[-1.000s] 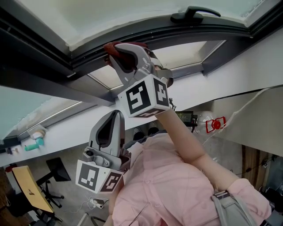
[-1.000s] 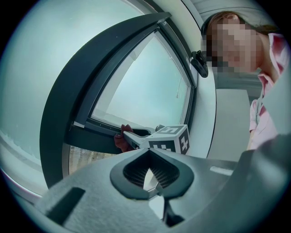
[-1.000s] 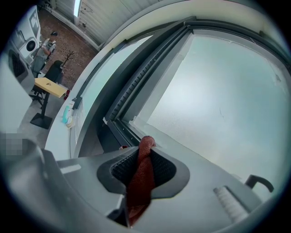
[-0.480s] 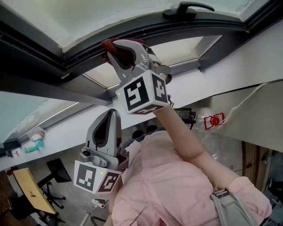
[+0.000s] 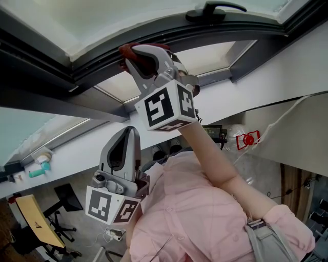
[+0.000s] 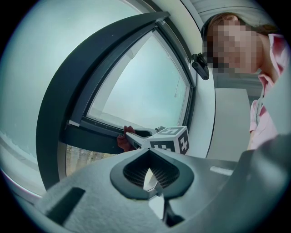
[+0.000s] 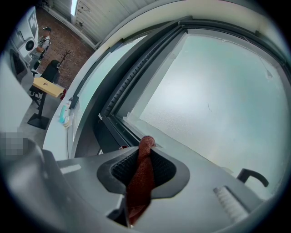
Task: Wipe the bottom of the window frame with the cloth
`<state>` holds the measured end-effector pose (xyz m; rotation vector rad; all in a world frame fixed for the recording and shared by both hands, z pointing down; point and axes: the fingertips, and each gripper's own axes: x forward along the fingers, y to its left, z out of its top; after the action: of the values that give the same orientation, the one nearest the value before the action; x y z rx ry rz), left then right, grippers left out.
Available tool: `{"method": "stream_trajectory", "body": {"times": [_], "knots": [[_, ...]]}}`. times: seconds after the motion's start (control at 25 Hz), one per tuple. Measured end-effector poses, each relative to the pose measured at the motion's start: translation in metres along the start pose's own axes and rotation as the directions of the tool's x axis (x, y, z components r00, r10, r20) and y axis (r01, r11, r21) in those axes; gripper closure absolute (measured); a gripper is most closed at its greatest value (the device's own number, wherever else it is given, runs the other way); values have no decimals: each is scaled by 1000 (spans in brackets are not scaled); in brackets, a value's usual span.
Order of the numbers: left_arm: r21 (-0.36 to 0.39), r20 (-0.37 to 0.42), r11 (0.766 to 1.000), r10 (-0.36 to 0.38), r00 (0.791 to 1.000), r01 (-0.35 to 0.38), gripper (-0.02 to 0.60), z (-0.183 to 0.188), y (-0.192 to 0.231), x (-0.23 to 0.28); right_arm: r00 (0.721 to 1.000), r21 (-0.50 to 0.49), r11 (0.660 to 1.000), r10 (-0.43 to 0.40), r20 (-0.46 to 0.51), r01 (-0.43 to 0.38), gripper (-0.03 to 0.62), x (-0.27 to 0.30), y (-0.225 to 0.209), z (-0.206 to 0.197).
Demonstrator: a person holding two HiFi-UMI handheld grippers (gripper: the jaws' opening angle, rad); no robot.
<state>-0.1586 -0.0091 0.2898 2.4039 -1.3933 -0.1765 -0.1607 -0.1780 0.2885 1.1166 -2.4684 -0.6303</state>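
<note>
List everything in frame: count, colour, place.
glass: frosted, pale, top of head view
frame: 1, dark grey, around glass
handle: 1, black, on frame, top right
cloth: 1, red, at frame's bottom rail
ledge: 1, white, below frame
bottle: 1, teal, ledge's far left
table: 1, yellow, on floor, lower left
right tongs: shut on cloth, raised to frame
left tongs: shut, empty, lower, off frame
sleeve: pink, bottom centre
</note>
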Motion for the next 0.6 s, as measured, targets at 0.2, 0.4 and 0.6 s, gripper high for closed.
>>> {"method": "stream_trajectory", "body": {"times": [0.2,0.4,0.6], "knots": [[2,-1,1000,-1,1000,1,588,-1,-2,1,1000,9,1000,-5,0,5,520,-2,-3,-2],[3,-2,1000,1,1000,-1,588,-1,-4,3,1000,5,1000,-3,0,3,520,-3,-6,-4],[4,-2,1000,4,1000,-4,588,-2,-6,5,1000,10,1000,0,5,0,520,-5,-7,-5]]}}
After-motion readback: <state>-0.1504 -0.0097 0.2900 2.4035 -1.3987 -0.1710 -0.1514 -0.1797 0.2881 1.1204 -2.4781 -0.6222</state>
